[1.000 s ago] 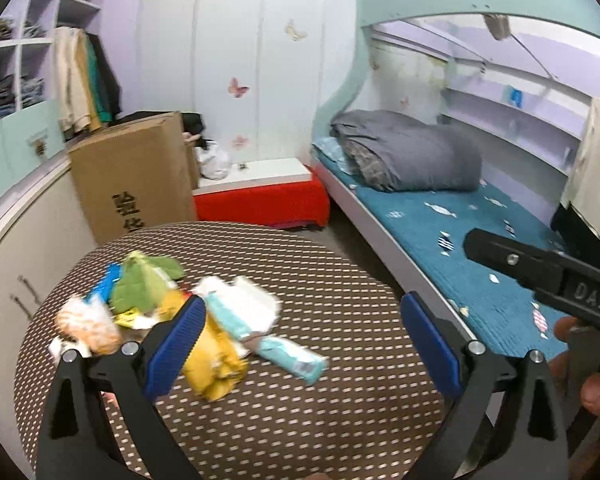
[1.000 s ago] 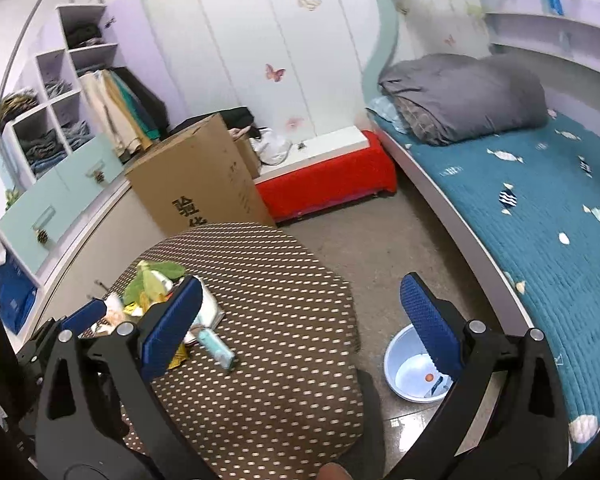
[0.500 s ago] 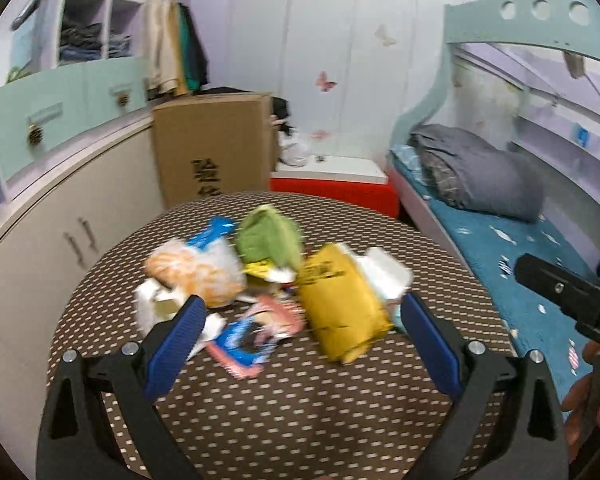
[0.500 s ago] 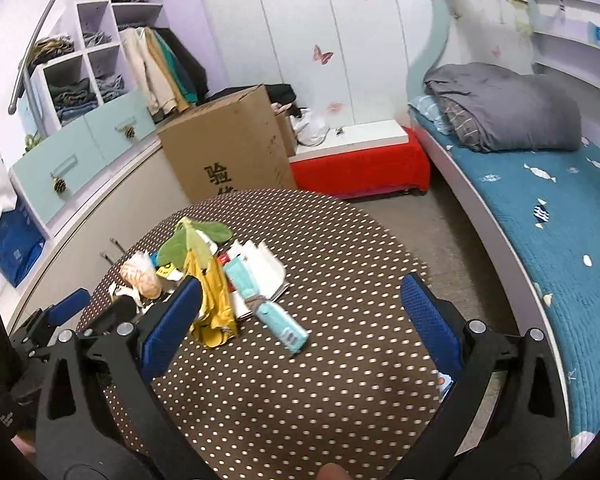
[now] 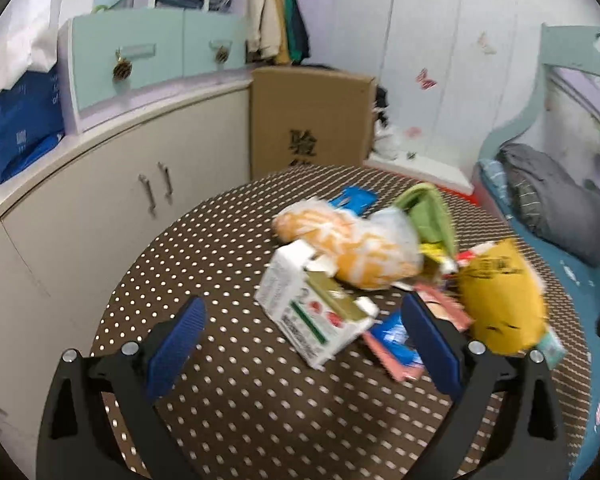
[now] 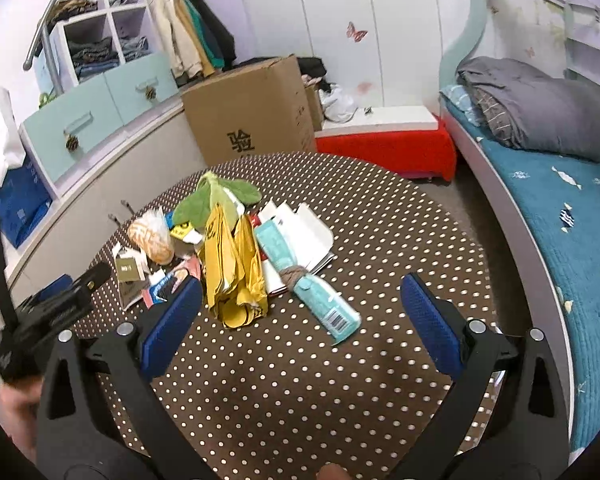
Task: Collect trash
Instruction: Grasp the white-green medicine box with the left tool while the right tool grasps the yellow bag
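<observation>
Brown polka-dot cloth covers the round table [image 6: 380,216] where a heap of household trash waits to be collected. Both grippers hang over the near edge, each with its blue-padded jaws spread wide and nothing between them. Ahead of the left gripper [image 5: 306,344], almost between its fingertips, lies a white carton [image 5: 300,312] with a torn-open top; just beyond it sits an orange-and-white snack bag [image 5: 352,250], and beside the right-hand pad lie a blue-and-pink wrapper [image 5: 396,340] and a crumpled yellow bag [image 5: 500,300]. A green wrapper [image 5: 432,216] stands at the far side of the heap. From the right gripper [image 6: 300,320], the same yellow bag [image 6: 236,268] lies just ahead of the left pad, and a teal tissue pack [image 6: 324,304] rests nearly midway between the fingertips, with white paper sheets [image 6: 300,232] behind it. The left gripper's body shows at that view's lower left edge. No bin is visible in either view. By the look of it, the task stands at the approach step, with no item yet picked up. The likely next move calls for lowering one gripper around the nearest piece, the carton on the left or the tissue pack on the right, and closing gently, since these light wrappers may slide on the cloth.
</observation>
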A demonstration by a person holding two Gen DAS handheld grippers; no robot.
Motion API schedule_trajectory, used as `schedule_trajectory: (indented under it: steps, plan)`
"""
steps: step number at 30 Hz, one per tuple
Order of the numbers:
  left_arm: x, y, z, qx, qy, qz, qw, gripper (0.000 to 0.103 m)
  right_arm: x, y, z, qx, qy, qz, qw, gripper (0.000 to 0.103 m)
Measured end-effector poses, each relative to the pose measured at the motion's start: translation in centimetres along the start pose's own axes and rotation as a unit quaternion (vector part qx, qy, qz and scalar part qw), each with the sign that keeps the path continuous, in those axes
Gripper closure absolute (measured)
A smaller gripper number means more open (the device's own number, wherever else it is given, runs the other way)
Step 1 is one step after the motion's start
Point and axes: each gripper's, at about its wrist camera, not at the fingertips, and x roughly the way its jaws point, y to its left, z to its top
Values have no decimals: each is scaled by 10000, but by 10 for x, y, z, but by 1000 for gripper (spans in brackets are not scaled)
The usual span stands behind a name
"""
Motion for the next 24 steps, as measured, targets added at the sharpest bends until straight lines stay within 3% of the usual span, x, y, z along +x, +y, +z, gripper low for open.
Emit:
schedule_trajectory:
  steps: [5, 7, 8, 9, 11, 15, 18, 19, 20, 24]
  plan:
    - [39, 2, 6, 12, 376, 59, 9993, 8, 22, 8, 1, -115, 175, 63, 9998, 6]
    - [52, 2, 8, 10, 563, -35, 9984, 19, 32, 11, 3, -144, 250, 123, 9995, 6]
    - [61, 3, 8, -31, 788, -186, 9967, 33, 36, 13, 4, -164, 286, 159, 9993, 6]
    - [64, 5, 7, -82, 882, -269, 9957, 39, 41, 16, 5, -194, 316, 206, 9991, 6]
    - [67, 8, 7, -80, 924, -281, 9953, 47, 52, 25, 7, -338, 388, 320, 9982, 6]
    - [62, 16, 2, -17, 923, -445, 9947, 48, 68, 41, 10, -583, 475, 418, 9963, 11]
    - [52, 27, -6, 15, 907, -565, 9943, 49, 84, 49, 10, -711, 649, 372, 9947, 36]
    - [49, 30, -8, 26, 902, -580, 9942, 49, 87, 50, 9, -713, 711, 406, 9941, 54]
    - [44, 34, -12, 41, 891, -606, 9942, 49, 89, 51, 8, -684, 746, 424, 9940, 65]
    - [30, 43, -23, 11, 872, -684, 9938, 50, 76, 50, 0, -556, 630, 618, 9945, 67]
